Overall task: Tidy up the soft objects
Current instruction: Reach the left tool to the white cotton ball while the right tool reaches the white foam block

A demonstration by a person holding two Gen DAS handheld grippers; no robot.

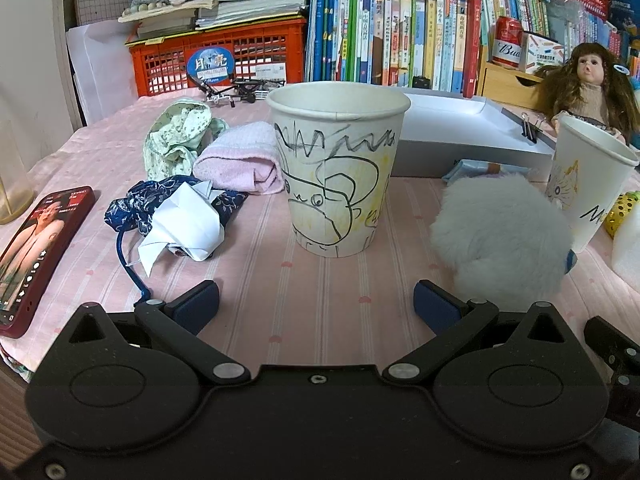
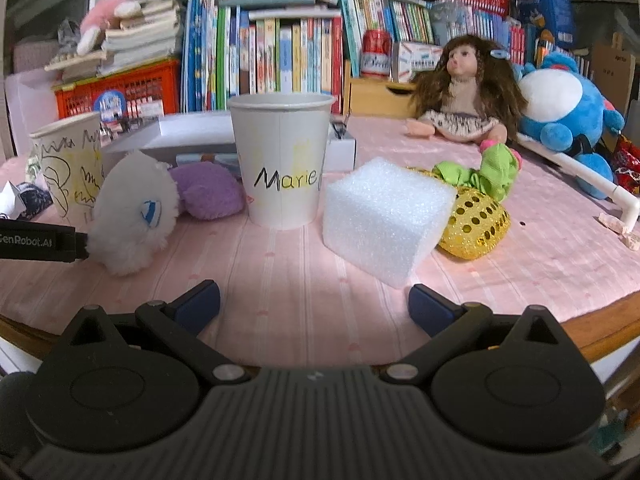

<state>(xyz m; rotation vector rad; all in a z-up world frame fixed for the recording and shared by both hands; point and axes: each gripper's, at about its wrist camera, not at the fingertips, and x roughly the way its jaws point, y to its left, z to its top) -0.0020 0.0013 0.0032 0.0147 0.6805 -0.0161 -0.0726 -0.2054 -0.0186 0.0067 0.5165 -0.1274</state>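
Two paper cups stand ahead of the tongs: the scribbled cup [image 1: 338, 168] directly before the left tongs and the cup lettered "Marie" [image 2: 282, 164] directly before the right. One white fluffy plush [image 2: 134, 212] lies between them, with one purple plush [image 2: 208, 190] behind it. Ahead-left of the left tongs lie one pink towel [image 1: 242, 158], one green floral cloth [image 1: 176, 136], one navy drawstring pouch [image 1: 160, 200], one folded white paper [image 1: 182, 224] and one red-cased phone [image 1: 38, 248]. Ahead-right of the right tongs: one white foam block [image 2: 384, 218], one gold sequined ball [image 2: 478, 222], one long-haired doll [image 2: 466, 88] and one blue plush [image 2: 568, 112].
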